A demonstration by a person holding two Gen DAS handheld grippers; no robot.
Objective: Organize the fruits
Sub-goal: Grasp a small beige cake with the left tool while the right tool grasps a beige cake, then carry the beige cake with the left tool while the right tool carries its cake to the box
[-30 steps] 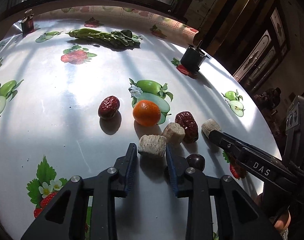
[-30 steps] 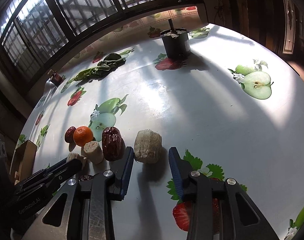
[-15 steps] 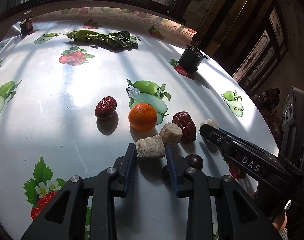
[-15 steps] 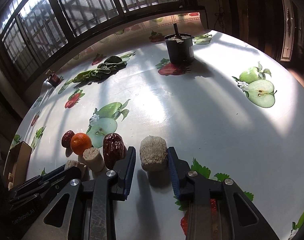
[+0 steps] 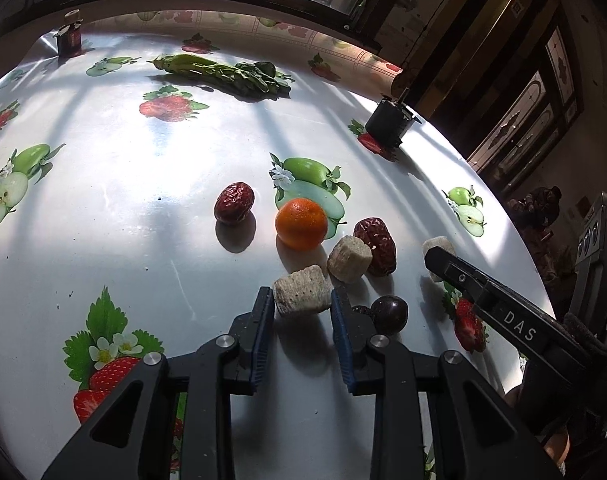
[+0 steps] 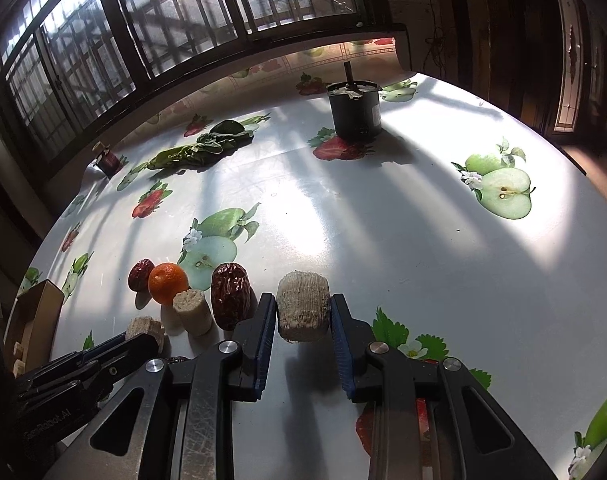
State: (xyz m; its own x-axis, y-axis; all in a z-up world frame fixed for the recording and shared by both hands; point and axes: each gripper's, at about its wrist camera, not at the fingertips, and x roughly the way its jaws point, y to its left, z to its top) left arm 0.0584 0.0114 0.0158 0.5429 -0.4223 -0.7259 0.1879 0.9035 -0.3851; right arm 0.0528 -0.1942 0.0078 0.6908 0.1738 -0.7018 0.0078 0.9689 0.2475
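My left gripper (image 5: 302, 308) is shut on a beige sugarcane chunk (image 5: 301, 295) that casts a shadow on the table below. Beyond it lie another chunk (image 5: 349, 258), a mandarin (image 5: 300, 224), a red date (image 5: 234, 209), a second date (image 5: 375, 246) and a dark plum (image 5: 389, 314). My right gripper (image 6: 302, 316) is shut on a third beige chunk (image 6: 303, 306), held above its shadow. To its left in the right wrist view lie a date (image 6: 230, 295), a chunk (image 6: 192, 312), the mandarin (image 6: 167, 283) and another date (image 6: 140, 275).
Leafy greens (image 5: 227, 74) and a small dark jar (image 5: 69, 38) lie at the far side. A black pot (image 6: 354, 110) stands at the far right. A cardboard box (image 6: 31, 326) sits at the left edge. The table (image 5: 103, 208) has a glossy fruit-print cover.
Both grippers have closed onto their sugarcane chunks and lifted them slightly. The right gripper's jaws narrowed from wide open to touching the chunk.
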